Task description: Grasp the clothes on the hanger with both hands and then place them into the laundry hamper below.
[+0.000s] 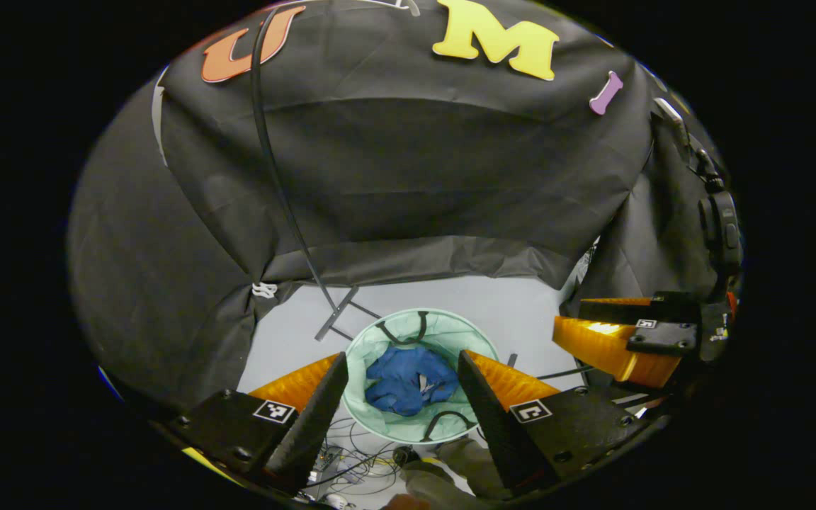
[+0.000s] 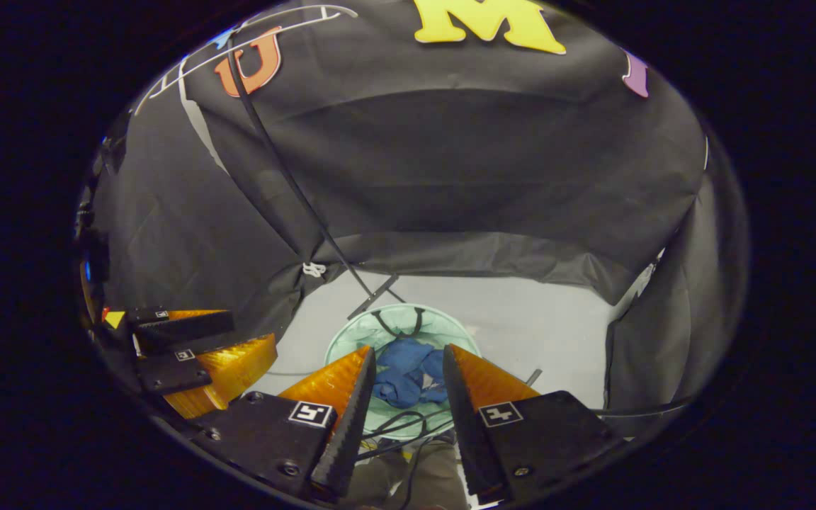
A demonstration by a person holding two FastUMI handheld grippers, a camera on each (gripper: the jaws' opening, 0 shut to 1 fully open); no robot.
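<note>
Black cloth booth wall (image 1: 408,177) took up the upper two thirds of both views, draped down to a pale grey floor (image 1: 493,304) across the lower middle. A thin black pole (image 1: 273,170) ran diagonally from upper left down to a black foot on the floor, just behind the hamper.

Round pale-green fabric laundry hamper (image 1: 380,340) with black loop handles sat on the floor, lower centre in both views. Crumpled blue garment (image 1: 408,382) lay inside it, on the bottom, touching nothing else.

Left gripper (image 1: 402,386) hung above the hamper, fingers spread wide, nothing between them; garment visible through the gap. Right gripper (image 2: 406,379) likewise over the hamper (image 2: 351,340), fingers apart and empty, blue garment (image 2: 408,379) seen between them.

The right gripper (image 1: 620,340) also showed at the right edge of the left gripper view, the left gripper (image 2: 195,354) at lower left of the right gripper view.

White wire hanger (image 2: 295,18) at top left of the right gripper view, bare.

Loose cables (image 1: 351,453) on the floor near the bottom edge.
</note>
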